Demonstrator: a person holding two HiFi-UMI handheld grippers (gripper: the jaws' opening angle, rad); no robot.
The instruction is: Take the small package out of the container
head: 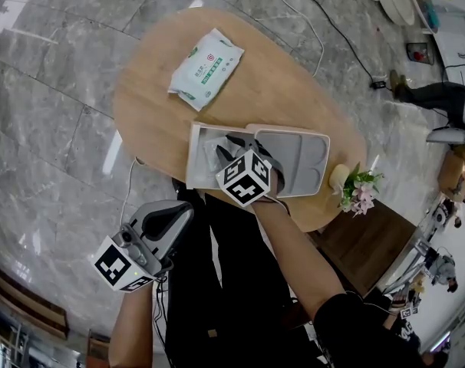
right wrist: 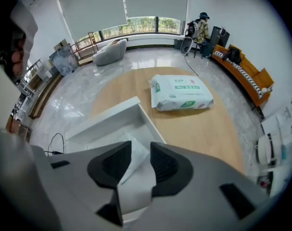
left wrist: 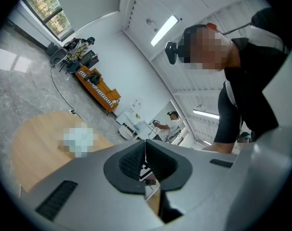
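Note:
A white container (head: 192, 156) with two compartments lies at the near edge of the oval wooden table (head: 278, 90). My right gripper (head: 236, 146) reaches down into its left compartment. In the right gripper view the right gripper (right wrist: 140, 160) is open, its dark pads standing apart over the container (right wrist: 112, 117). A small pale package (right wrist: 136, 177) lies in the gap between them, and the pads do not press on it. My left gripper (head: 188, 209) hangs low beside the person's body, off the table. The left gripper (left wrist: 145, 153) is shut, with nothing between its pads.
A green-and-white wipes pack (head: 206, 67) lies on the far part of the table, also seen in the right gripper view (right wrist: 180, 93). A small vase of flowers (head: 359, 188) stands at the table's right edge. Cables (head: 309, 6) run across the marble floor beyond.

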